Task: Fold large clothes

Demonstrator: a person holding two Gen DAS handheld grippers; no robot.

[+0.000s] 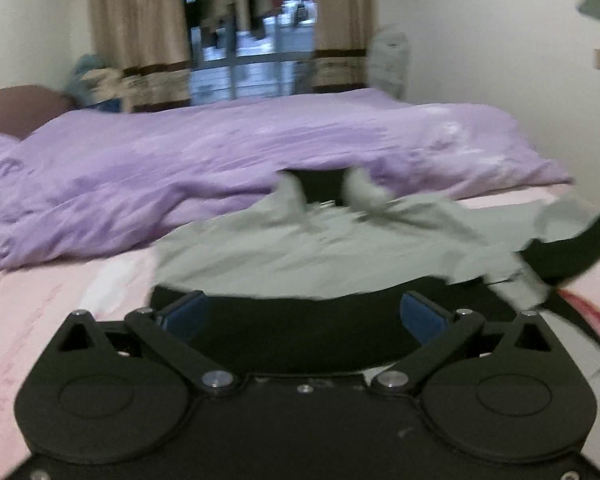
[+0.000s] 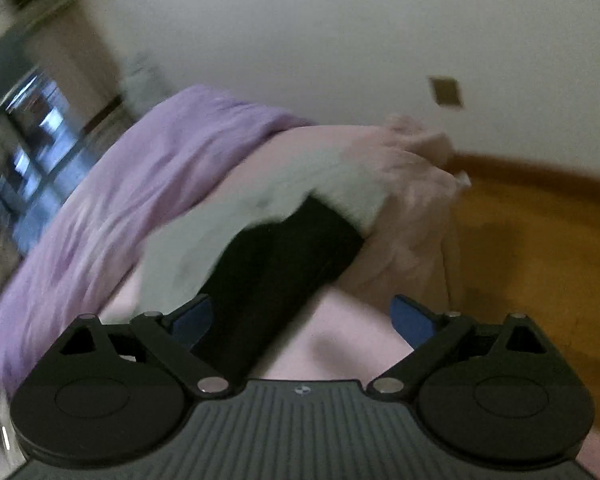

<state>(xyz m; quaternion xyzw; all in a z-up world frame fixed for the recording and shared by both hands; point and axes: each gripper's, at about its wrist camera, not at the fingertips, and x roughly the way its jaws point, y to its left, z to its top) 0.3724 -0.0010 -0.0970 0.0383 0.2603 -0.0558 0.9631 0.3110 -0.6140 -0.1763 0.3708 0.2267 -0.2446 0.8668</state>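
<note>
Left gripper [image 1: 302, 316]: jaws spread wide, holding nothing; the garment's black hem lies between the blue pads [image 1: 420, 318], contact unclear. Right gripper [image 2: 302, 318]: jaws wide, empty, with a black band passing between them. The grey-and-black garment [image 1: 300, 248] lies mid-frame on the pink sheet [image 1: 40, 312], blurred. Behind it: purple duvet [image 1: 180, 160], then curtains [image 1: 136, 28] at upper frame.

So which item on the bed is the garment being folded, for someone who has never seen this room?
Start at the bed under the curtained window, where a purple duvet is heaped at the far side. Nearer, on the pink sheet, lies the garment. It is the only pale grey-green piece, trimmed with black bands at hem and cuff.
</note>
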